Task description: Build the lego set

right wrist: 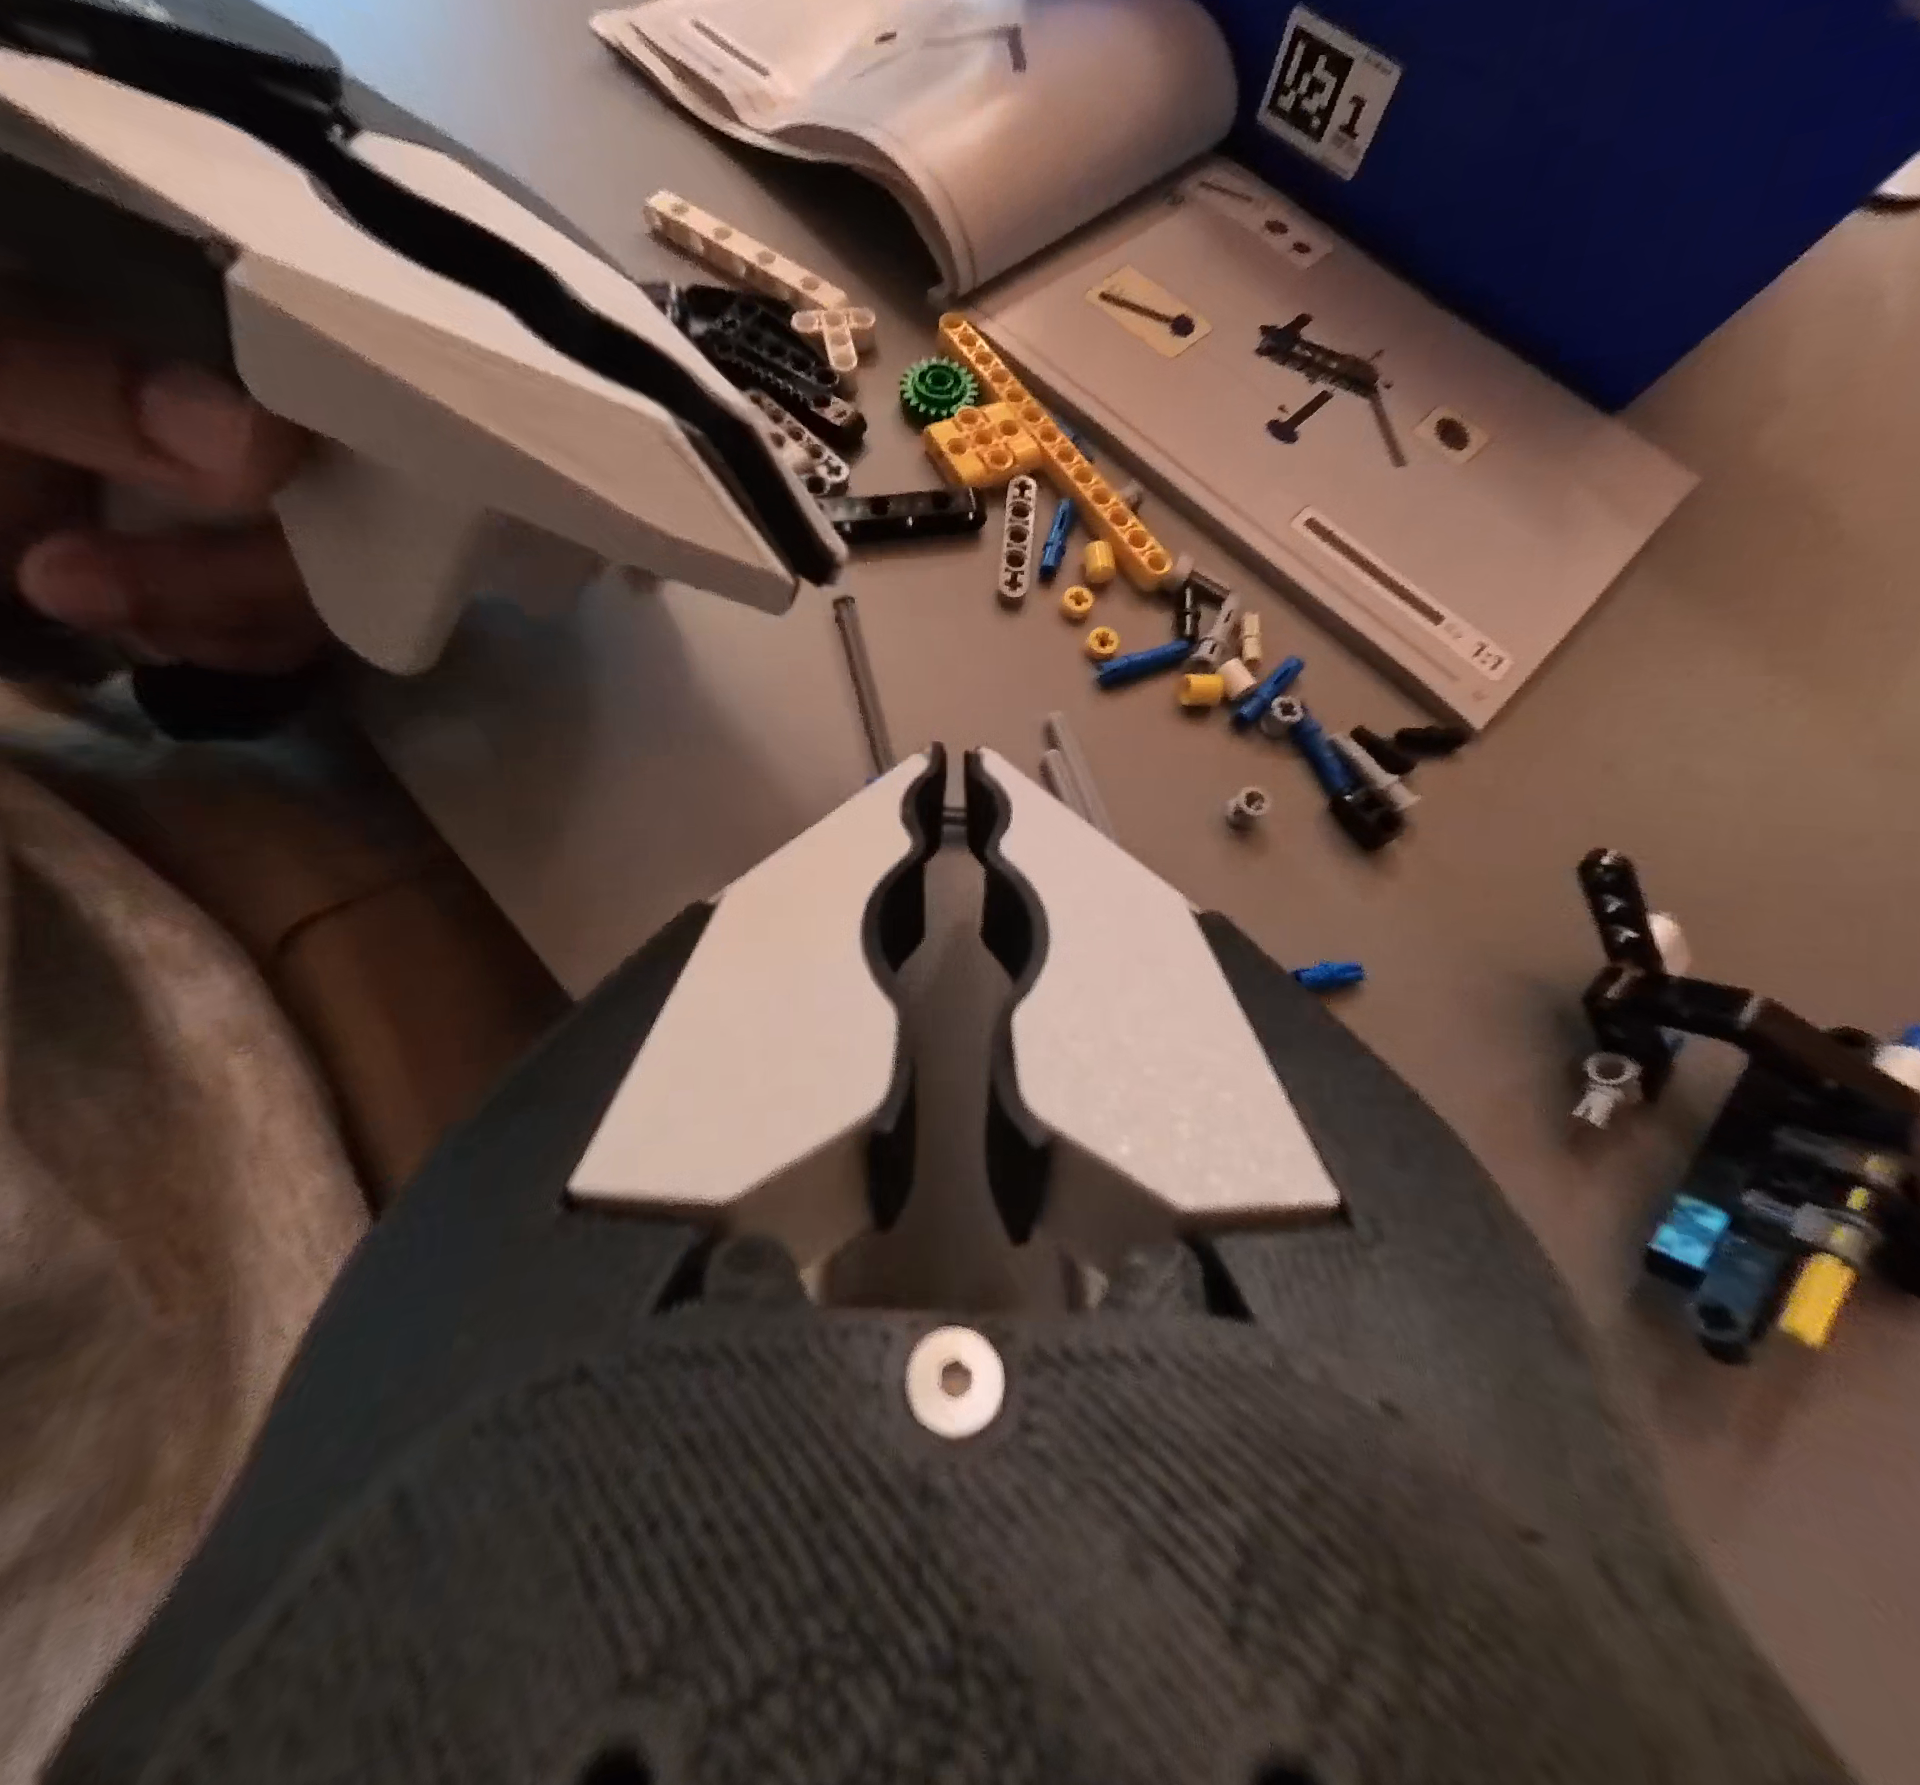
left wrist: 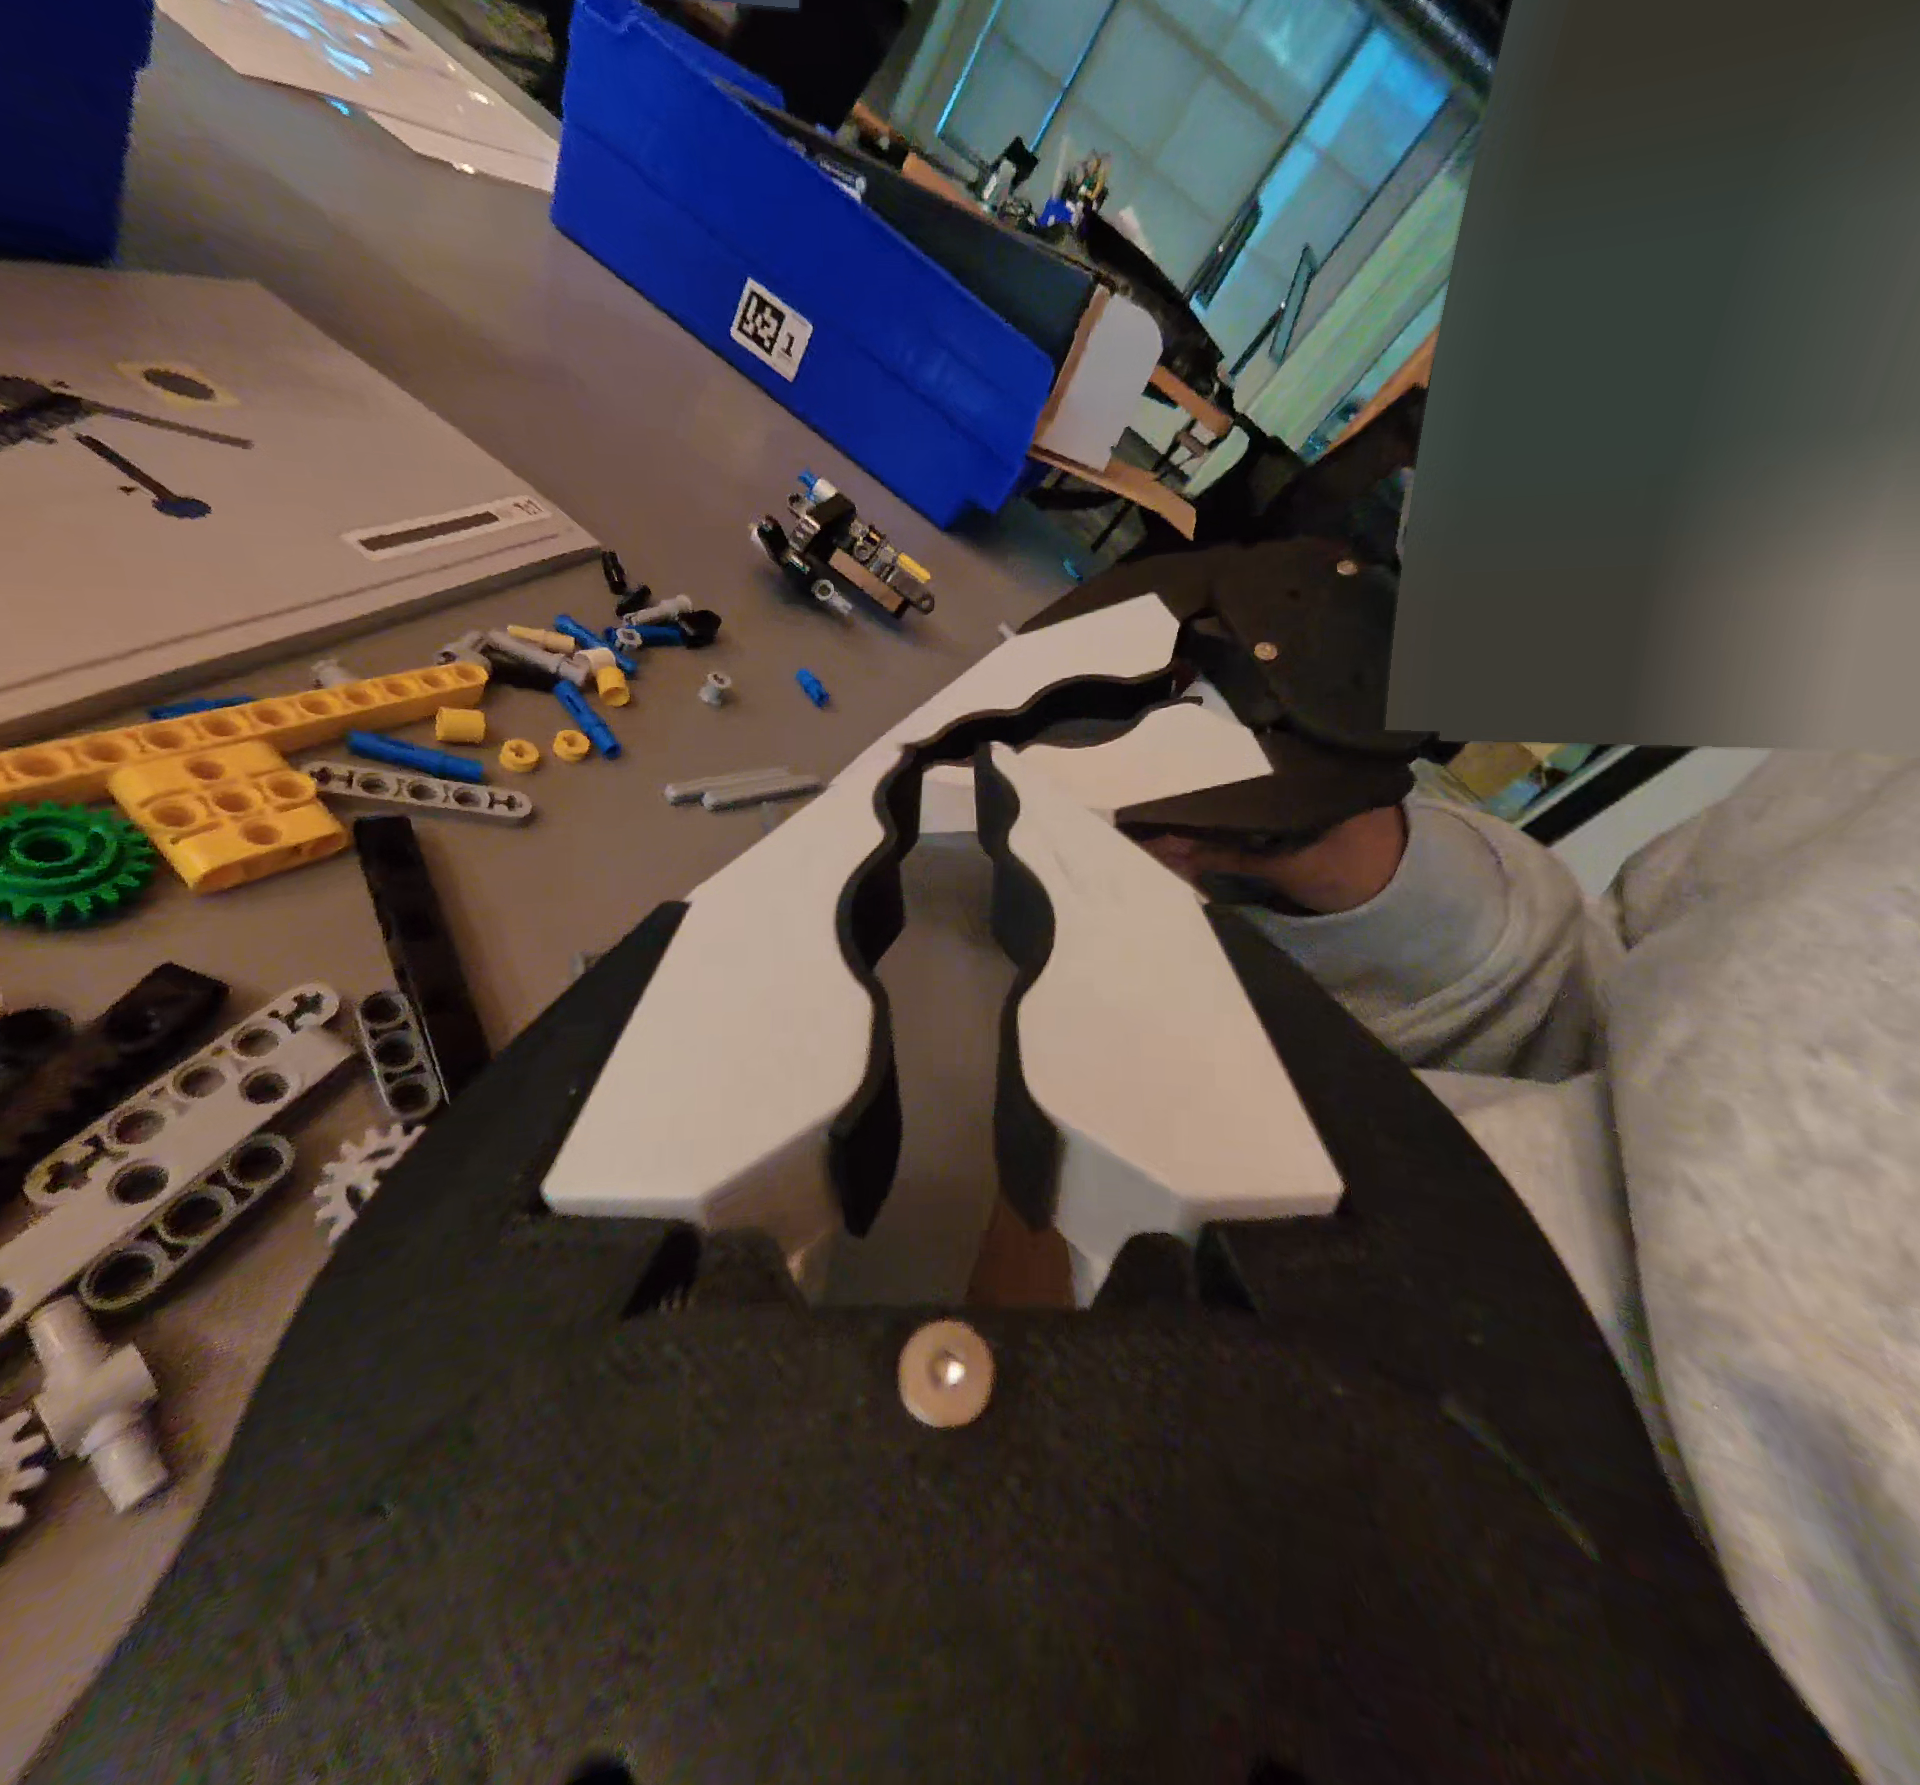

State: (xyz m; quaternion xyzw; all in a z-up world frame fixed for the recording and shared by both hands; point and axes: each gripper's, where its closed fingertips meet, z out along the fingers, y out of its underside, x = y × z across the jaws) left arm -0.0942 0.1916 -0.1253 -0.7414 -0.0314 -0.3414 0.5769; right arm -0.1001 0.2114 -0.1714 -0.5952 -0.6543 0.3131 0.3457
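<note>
Left gripper [left wrist: 951,779]: raised off the worktop [left wrist: 582,405], narrow gap, empty.
Right gripper [right wrist: 953,767]: tips nearly closed, perhaps pinching a thin dark pin [right wrist: 953,810]; blurred.

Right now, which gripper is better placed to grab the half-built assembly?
Right. The assembly sits on the table close beside the right gripper, on its outer side. The left gripper is over by the loose-parts pile, on the far side of the right one.
</note>
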